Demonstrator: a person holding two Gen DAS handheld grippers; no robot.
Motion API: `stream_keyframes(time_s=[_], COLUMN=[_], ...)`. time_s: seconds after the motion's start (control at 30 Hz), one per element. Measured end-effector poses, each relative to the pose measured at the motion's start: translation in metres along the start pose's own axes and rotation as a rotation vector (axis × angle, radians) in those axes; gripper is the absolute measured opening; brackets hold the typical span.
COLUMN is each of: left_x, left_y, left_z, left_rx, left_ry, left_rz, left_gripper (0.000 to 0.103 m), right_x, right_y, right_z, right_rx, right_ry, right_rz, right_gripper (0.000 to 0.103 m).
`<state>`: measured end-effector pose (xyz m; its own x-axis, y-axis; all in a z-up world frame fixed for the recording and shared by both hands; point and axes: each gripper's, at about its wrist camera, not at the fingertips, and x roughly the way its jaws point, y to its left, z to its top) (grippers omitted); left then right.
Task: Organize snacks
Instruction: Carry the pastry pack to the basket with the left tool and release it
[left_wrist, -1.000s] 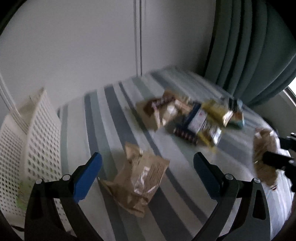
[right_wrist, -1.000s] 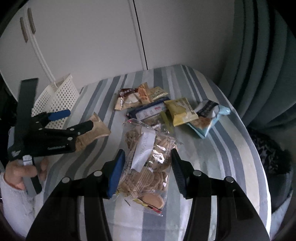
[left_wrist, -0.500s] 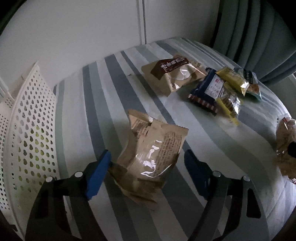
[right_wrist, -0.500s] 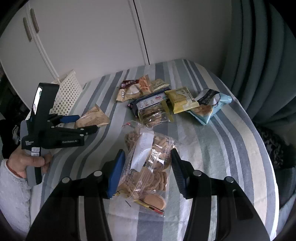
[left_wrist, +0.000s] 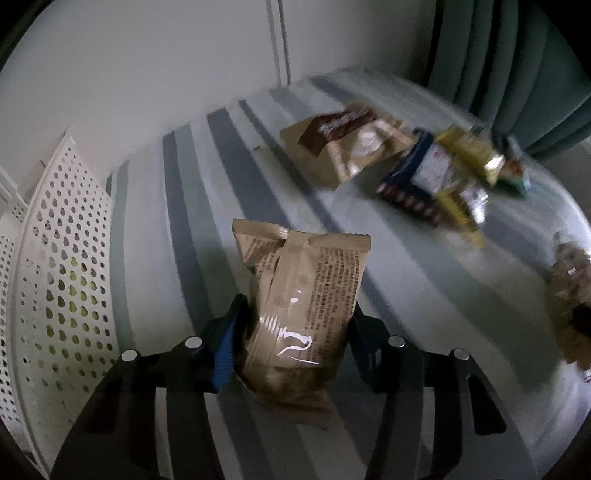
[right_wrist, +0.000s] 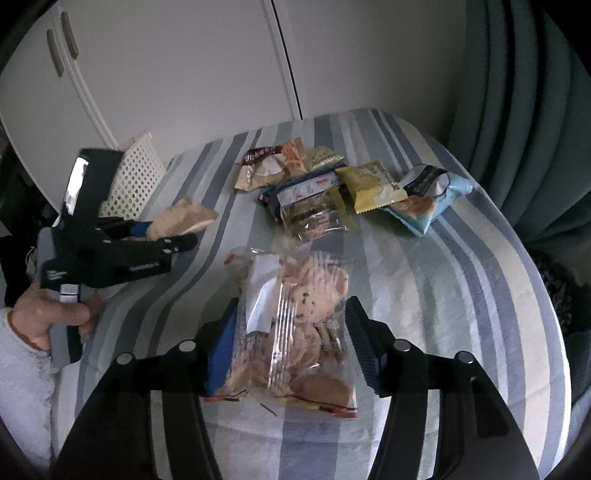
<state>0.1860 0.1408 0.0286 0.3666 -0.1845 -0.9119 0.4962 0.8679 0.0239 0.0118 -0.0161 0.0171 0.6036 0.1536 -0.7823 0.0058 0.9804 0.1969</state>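
A brown snack packet (left_wrist: 306, 295) stands upright between the blue-padded fingers of my left gripper (left_wrist: 291, 332), which is shut on it. The right wrist view shows the same left gripper (right_wrist: 170, 234) low over the table's left side, with the packet (right_wrist: 181, 219) sticking out of it. A clear bag of cookies (right_wrist: 295, 317) is clamped in my right gripper (right_wrist: 290, 332), which is shut on it. A white perforated basket (left_wrist: 62, 258) stands just left of the left gripper; something green shows through its holes.
Several snacks lie at the far end of the striped tablecloth (right_wrist: 443, 295): a brown-labelled packet (right_wrist: 264, 166), a dark blue cookie tray (right_wrist: 306, 206), a yellow packet (right_wrist: 371, 184), a light blue bag (right_wrist: 428, 199). White cupboard doors (right_wrist: 184, 74) behind, teal curtain (right_wrist: 517, 92) right. A hand (right_wrist: 55, 314) holds the left gripper.
My left gripper, open around the brown packet half a second ago, has closed on it, and the packet now stands upright in the fingers. The right gripper still holds the cookie bag.
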Motion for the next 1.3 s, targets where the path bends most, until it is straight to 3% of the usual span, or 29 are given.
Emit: stream_keyframes(time_s=[0.47,0.67,1.3], left_x=[-0.081,-0.11,-0.179], left_y=[-0.018,-0.001,0.133], left_z=[0.003,0.003,-0.037], left_rx=[0.013,-0.02,-0.312], left_ry=[-0.141,-0.18,-0.259], left_rz=[0.015,0.034,0.213], left_gripper=[0.053,0.053,0.053], right_x=[0.009,0.007,0.0], right_y=[-0.008,-0.006,-0.013], right_z=[-0.002,-0.004,-0.004], right_rx=[-0.001,-0.016,0.011], right_ry=[-0.023,-0.044,-0.054], right_rz=[0.037,0.025,0.054], right_gripper=[0.066,0.057,0.054])
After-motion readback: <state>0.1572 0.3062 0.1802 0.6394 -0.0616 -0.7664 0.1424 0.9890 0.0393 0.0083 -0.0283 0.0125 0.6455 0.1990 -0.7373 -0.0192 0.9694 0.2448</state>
